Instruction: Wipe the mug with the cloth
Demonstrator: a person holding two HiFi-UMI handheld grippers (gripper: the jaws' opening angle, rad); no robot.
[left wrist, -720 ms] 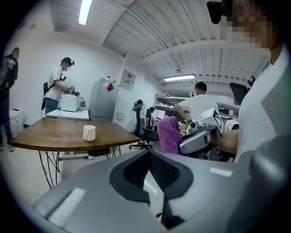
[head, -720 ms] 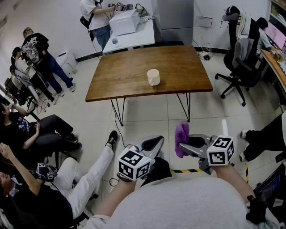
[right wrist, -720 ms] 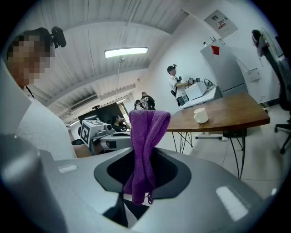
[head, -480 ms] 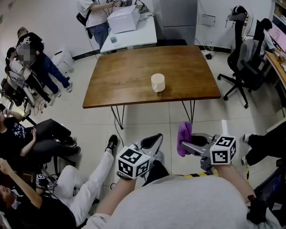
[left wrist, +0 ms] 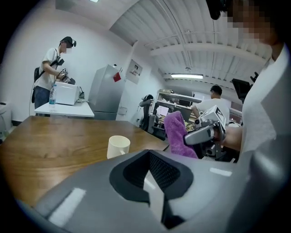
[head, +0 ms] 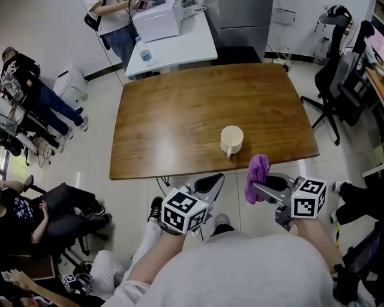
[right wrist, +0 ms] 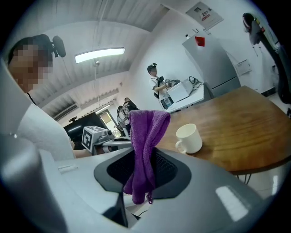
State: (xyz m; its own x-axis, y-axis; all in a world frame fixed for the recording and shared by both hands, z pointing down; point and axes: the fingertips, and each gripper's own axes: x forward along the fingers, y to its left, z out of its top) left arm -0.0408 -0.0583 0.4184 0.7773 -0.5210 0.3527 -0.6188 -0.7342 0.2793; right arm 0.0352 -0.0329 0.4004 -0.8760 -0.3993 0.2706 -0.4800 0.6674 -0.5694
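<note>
mug [head: 231, 140] on table [head: 174, 120] — office chair [head: 337, 72] beside

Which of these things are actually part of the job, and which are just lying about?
For the job: cream ceramic mug; purple terry cloth, clamped in the right gripper; left gripper, shut and empty.
Just around: brown wooden table under the mug; white side table; black office chair; grey metal cabinet.
</note>
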